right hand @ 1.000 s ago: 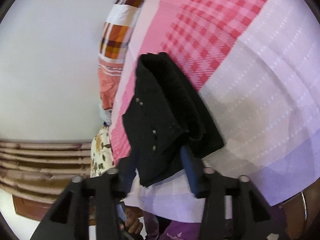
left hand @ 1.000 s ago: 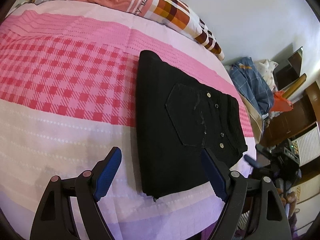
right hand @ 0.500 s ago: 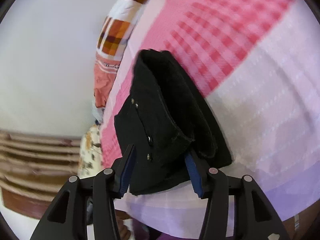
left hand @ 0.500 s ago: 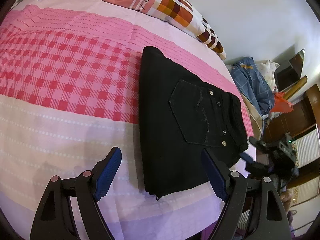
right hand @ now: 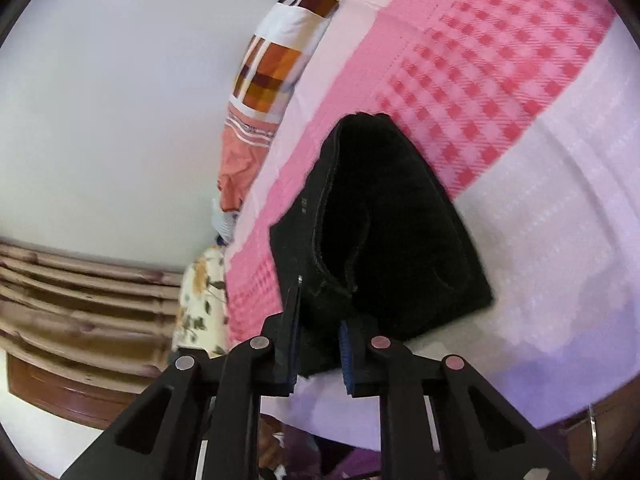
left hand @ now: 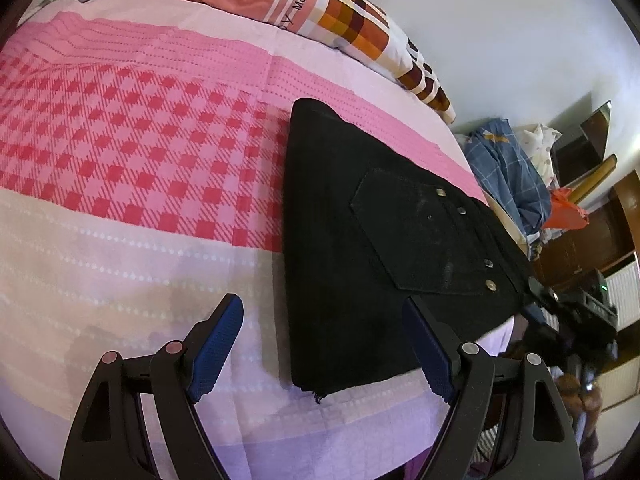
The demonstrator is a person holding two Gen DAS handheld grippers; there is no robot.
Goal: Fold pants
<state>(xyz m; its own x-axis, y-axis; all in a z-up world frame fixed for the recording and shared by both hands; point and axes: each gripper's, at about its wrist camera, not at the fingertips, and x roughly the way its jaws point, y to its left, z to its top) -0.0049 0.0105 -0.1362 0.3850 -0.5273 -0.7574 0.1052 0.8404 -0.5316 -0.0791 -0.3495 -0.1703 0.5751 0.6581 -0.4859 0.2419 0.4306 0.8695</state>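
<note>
The left gripper (left hand: 322, 350) hangs spread wide above the bedspread (left hand: 120, 240), the black pants' (left hand: 360, 248) near hem between its jaws, untouched. The right gripper (right hand: 318, 340) is closing on the pants' waistband corner (folded, stud-pocket up).

Left tool (left hand: 322, 344): black frame, blue ribbed pads, pink-silver screws.
</note>
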